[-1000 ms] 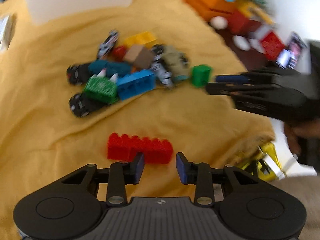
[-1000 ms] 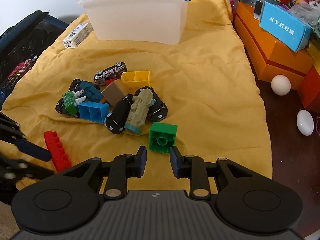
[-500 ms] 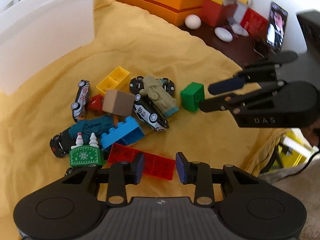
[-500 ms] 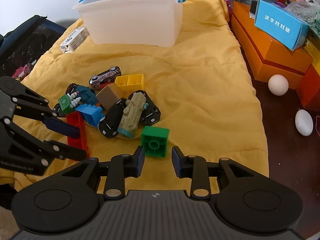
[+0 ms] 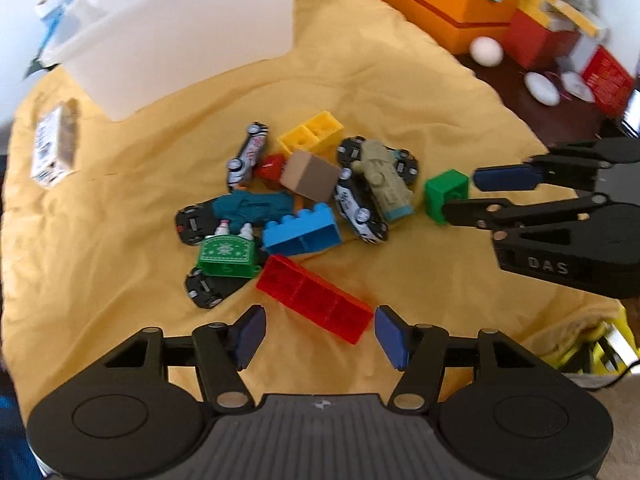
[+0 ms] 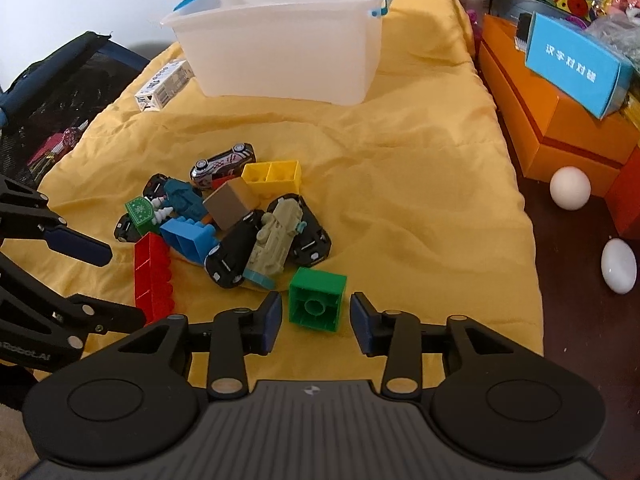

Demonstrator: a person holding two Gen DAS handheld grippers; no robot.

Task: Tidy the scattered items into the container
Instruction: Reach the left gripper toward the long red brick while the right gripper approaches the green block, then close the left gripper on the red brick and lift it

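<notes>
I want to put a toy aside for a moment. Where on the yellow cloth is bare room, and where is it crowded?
Bare yellow cloth lies between the toy pile and the white bin, and along the side toward the orange box. It is crowded at the pile, and near the red brick and green brick, where both grippers are opening.

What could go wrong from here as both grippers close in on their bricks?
1. The left gripper is opening around the long red brick, which lies diagonally across the gap; closing on its corners may twist it free.
2. The right gripper is opening astride the green brick, which sits right by the toy pile; the olive vehicle could get nudged.
3. The white bin is far across the wrinkled yellow cloth; a weak grip may drop bricks midway.
</notes>
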